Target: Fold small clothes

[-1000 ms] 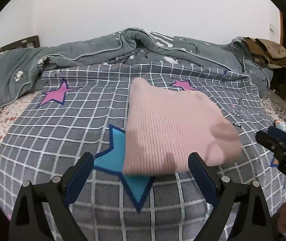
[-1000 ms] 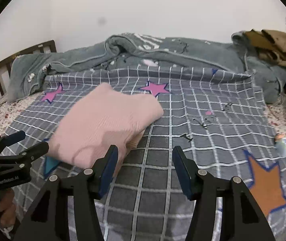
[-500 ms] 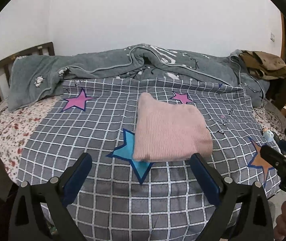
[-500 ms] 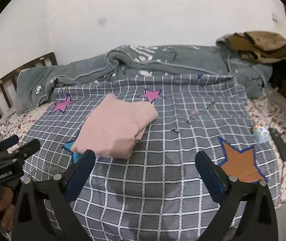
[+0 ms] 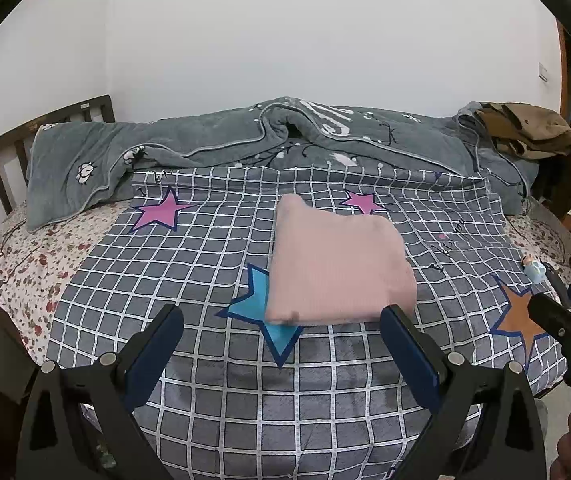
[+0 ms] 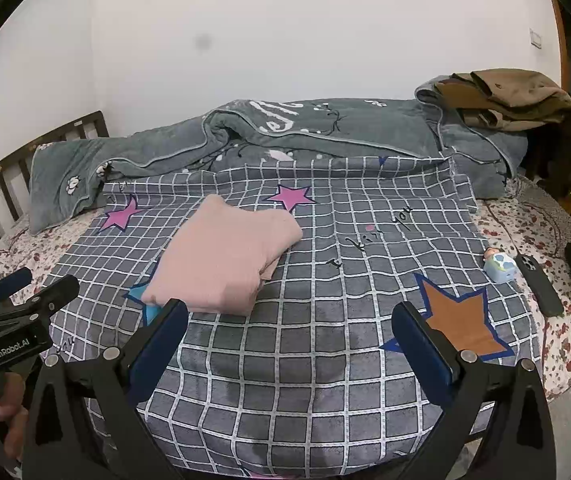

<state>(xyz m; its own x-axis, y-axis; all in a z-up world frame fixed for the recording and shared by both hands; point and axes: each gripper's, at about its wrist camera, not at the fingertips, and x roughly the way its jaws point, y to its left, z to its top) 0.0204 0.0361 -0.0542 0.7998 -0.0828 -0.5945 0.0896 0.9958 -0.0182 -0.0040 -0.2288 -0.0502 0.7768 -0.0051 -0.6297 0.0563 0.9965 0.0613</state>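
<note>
From left, the left gripper (image 5: 281, 320) and right gripper (image 6: 289, 322) hang spread wide and empty above the bed (image 6: 325, 380), apparently finished with one pink sweater (image 6: 225, 256), folded on the checked blanket (image 5: 189, 264); one figurine (image 6: 499, 266) and one phone (image 6: 539, 280) lie right.

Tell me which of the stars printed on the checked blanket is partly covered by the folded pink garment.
The blue star: the folded pink garment lies over its right side. Both purple stars and the orange star lie fully uncovered.
</note>
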